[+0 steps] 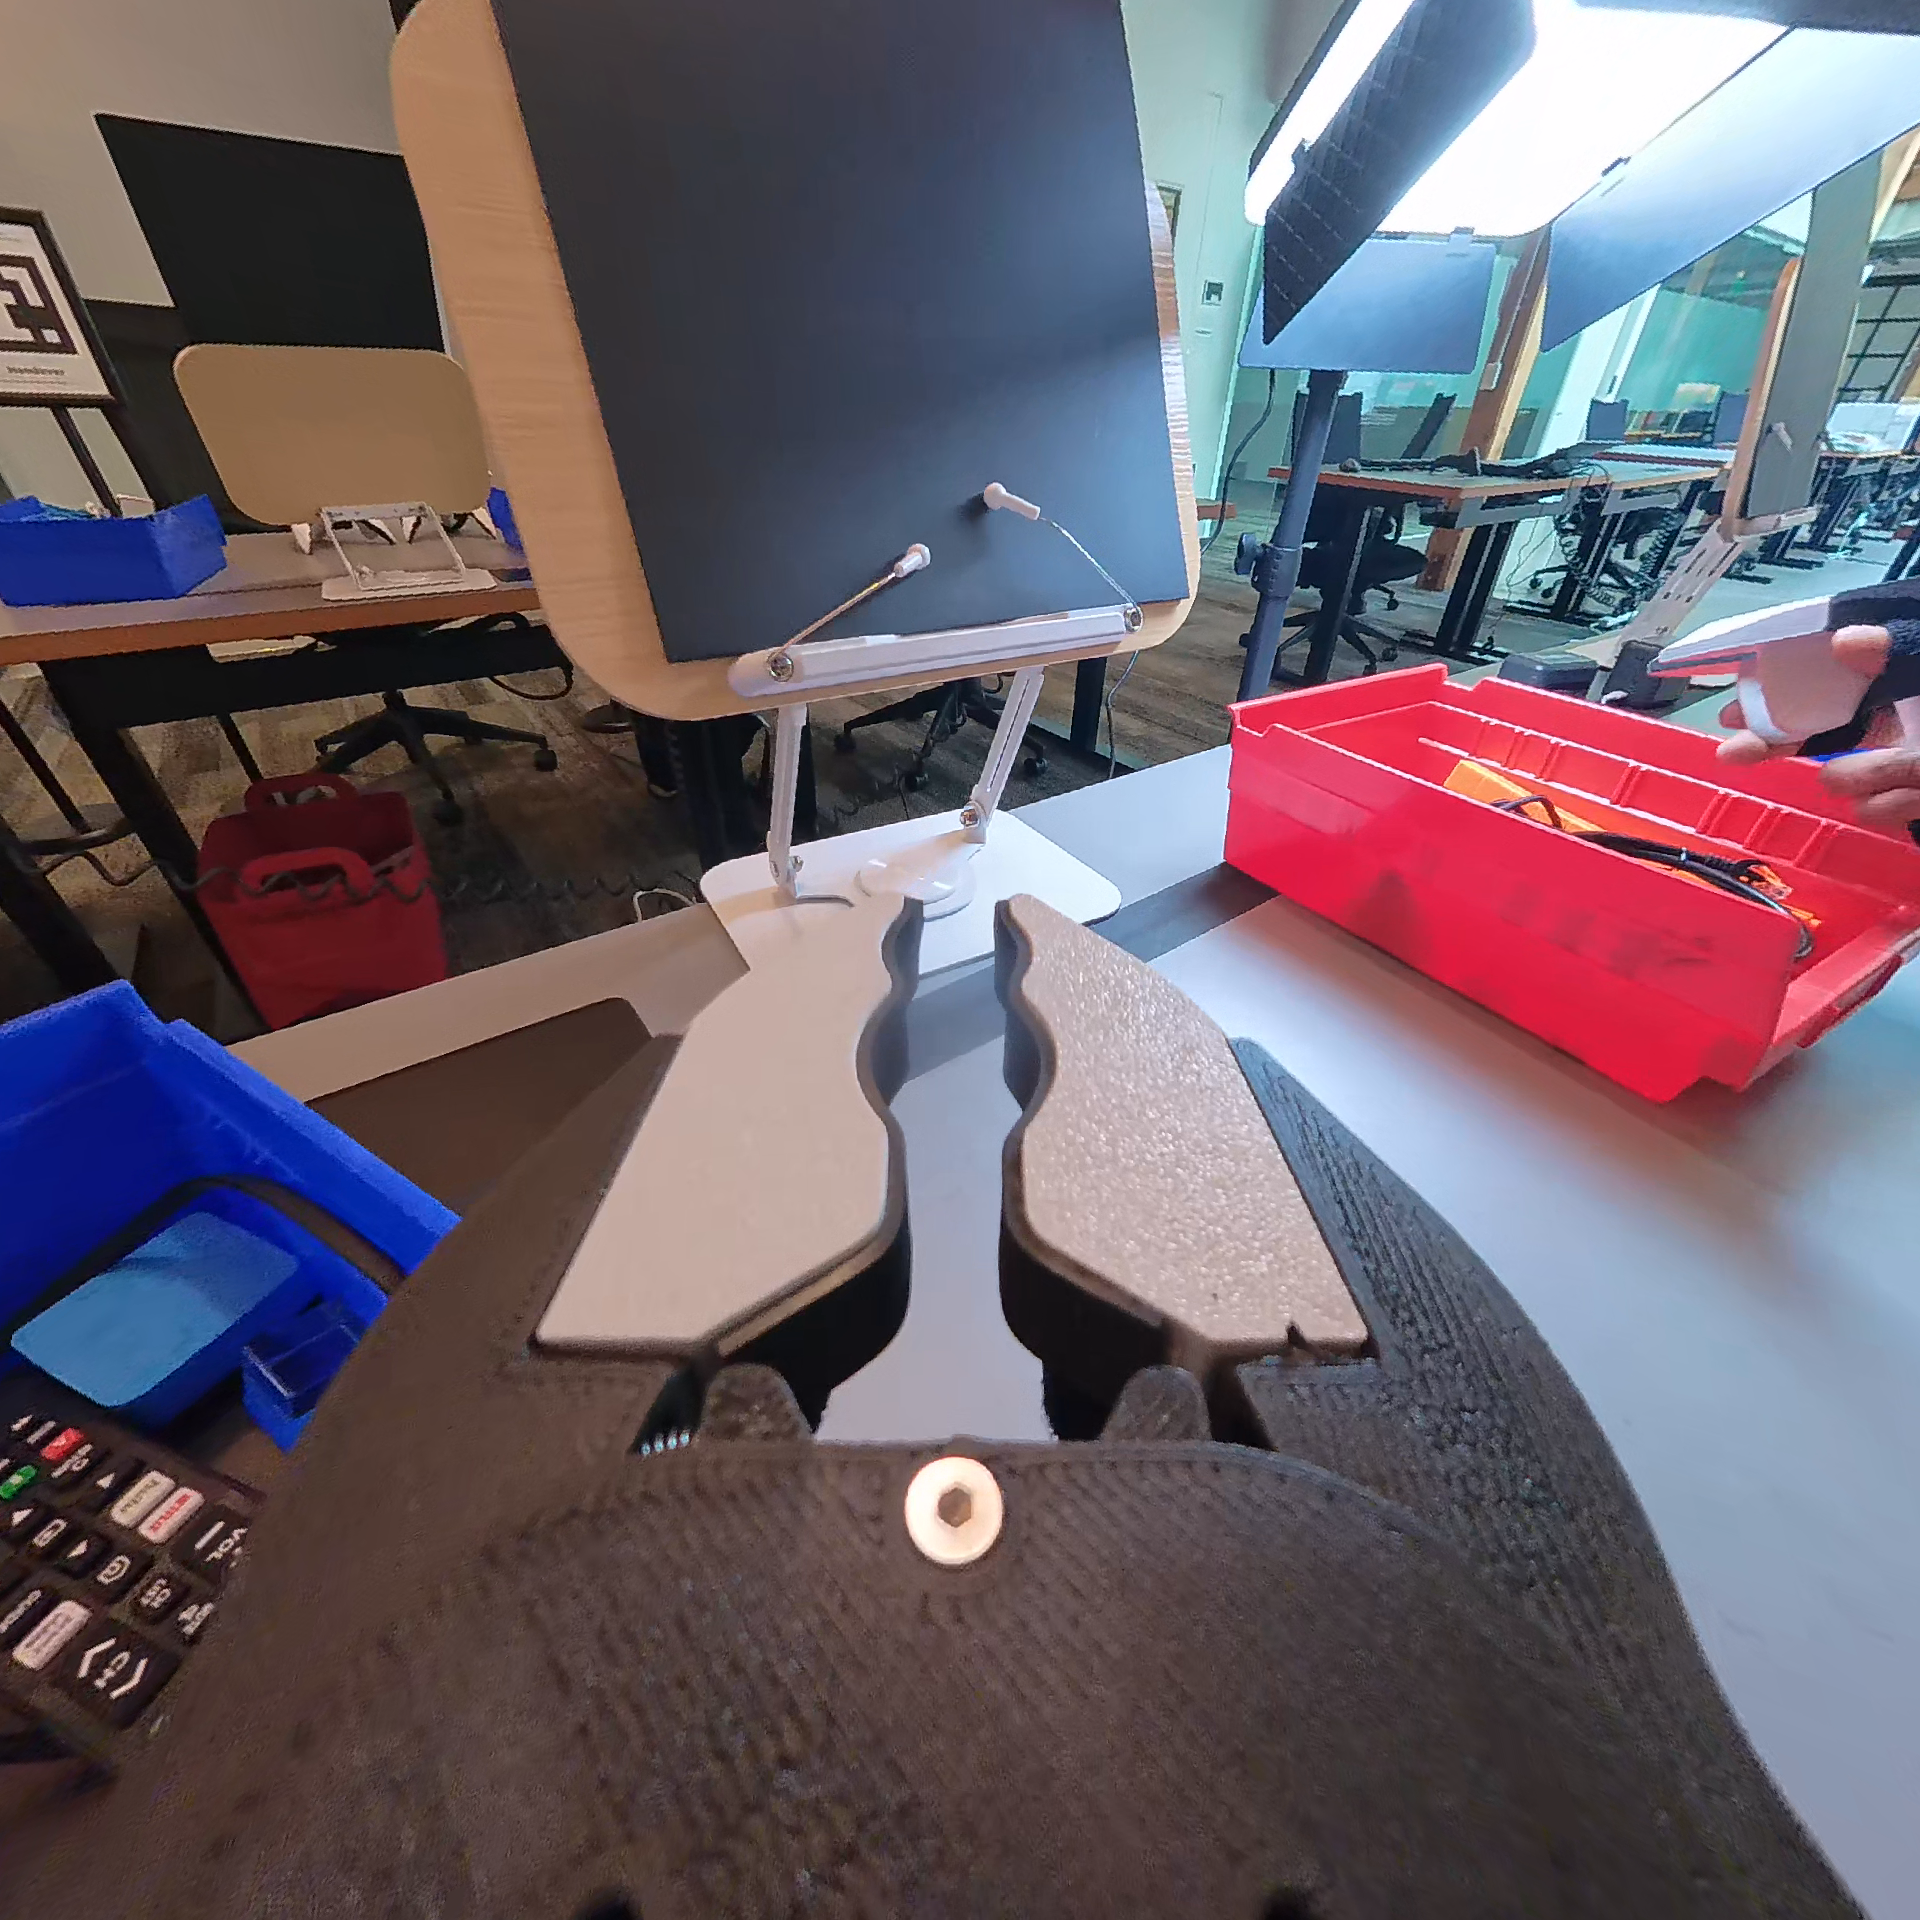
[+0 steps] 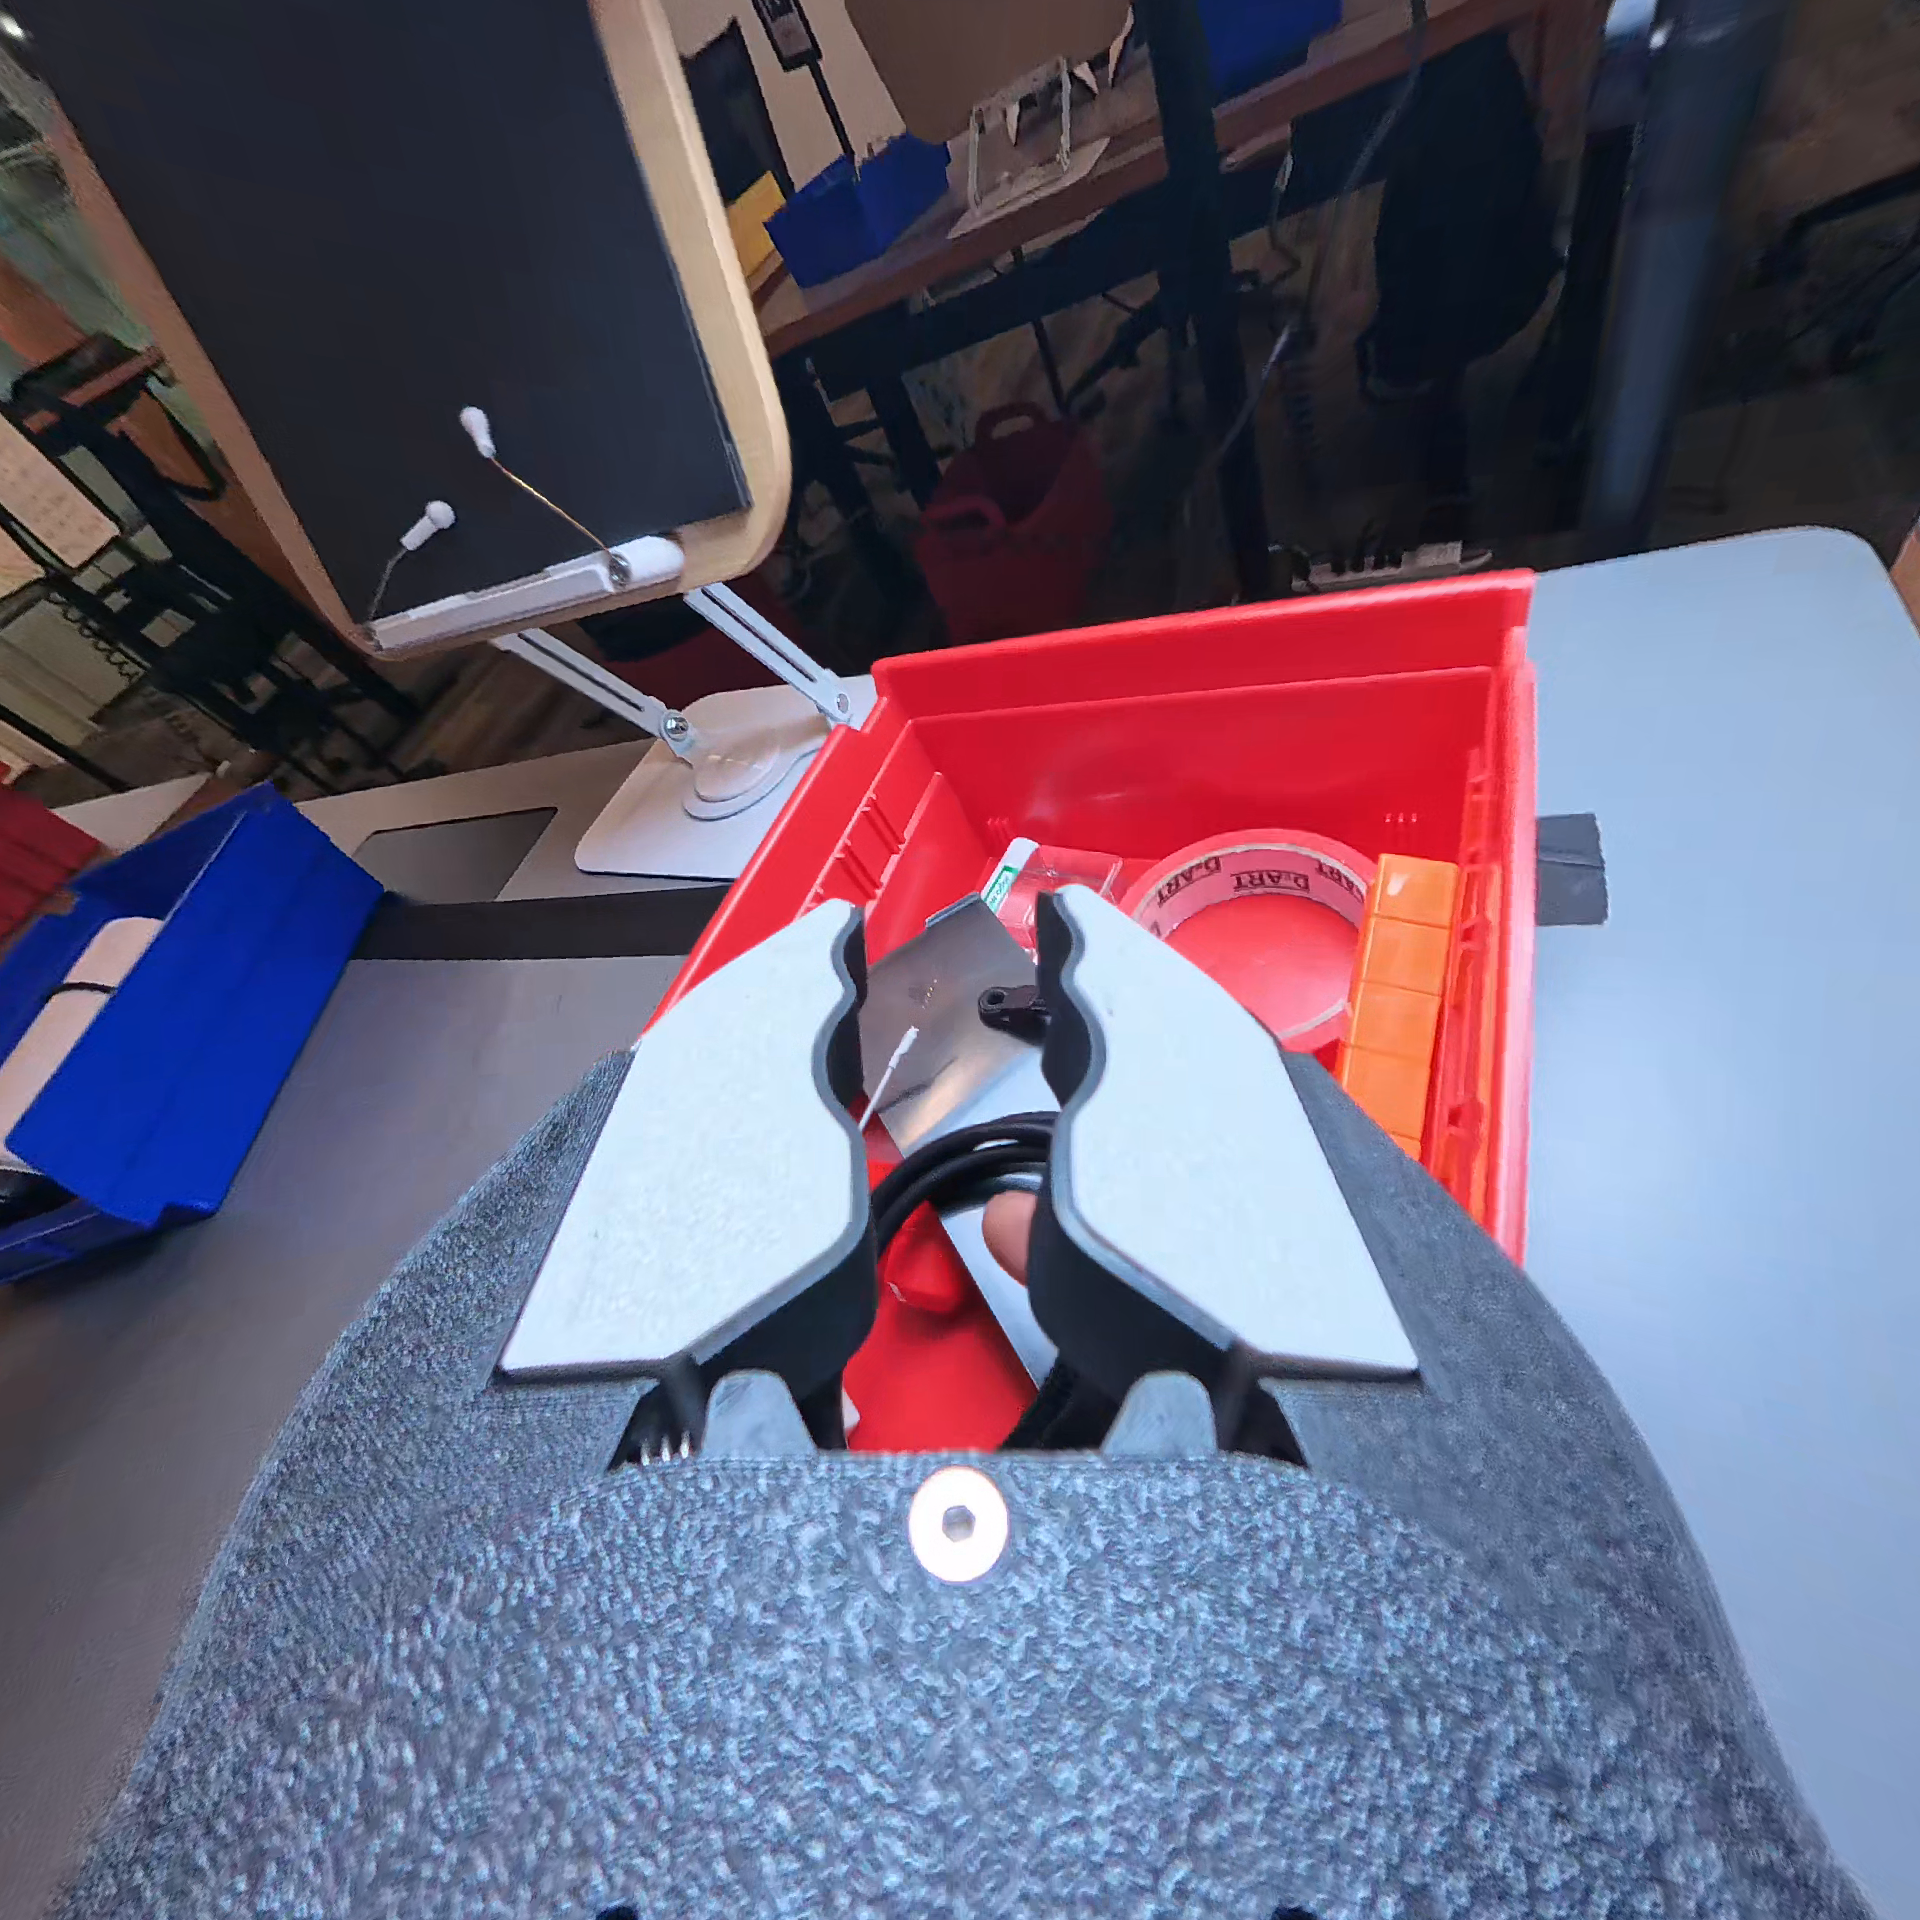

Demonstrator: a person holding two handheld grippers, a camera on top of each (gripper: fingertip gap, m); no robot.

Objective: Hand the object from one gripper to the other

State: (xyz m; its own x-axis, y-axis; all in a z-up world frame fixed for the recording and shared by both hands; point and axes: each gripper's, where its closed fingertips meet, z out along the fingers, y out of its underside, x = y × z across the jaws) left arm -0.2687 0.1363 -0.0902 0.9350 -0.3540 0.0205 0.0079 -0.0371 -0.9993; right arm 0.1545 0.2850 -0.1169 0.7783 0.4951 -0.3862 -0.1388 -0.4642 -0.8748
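One blue bin sits at the left of the grey tabletop, one tilted stand is behind the middle, and one red bin is at the right. The left claw hovers above the tabletop, spread and empty. The right claw hangs spread over the red bin, holding nothing; below lie one tape roll, one black cable, one dark flat object and one row of orange blocks.

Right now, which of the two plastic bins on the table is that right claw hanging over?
The red bin. The right claw hangs open above its tape and cables; the blue bin sits off to the left.
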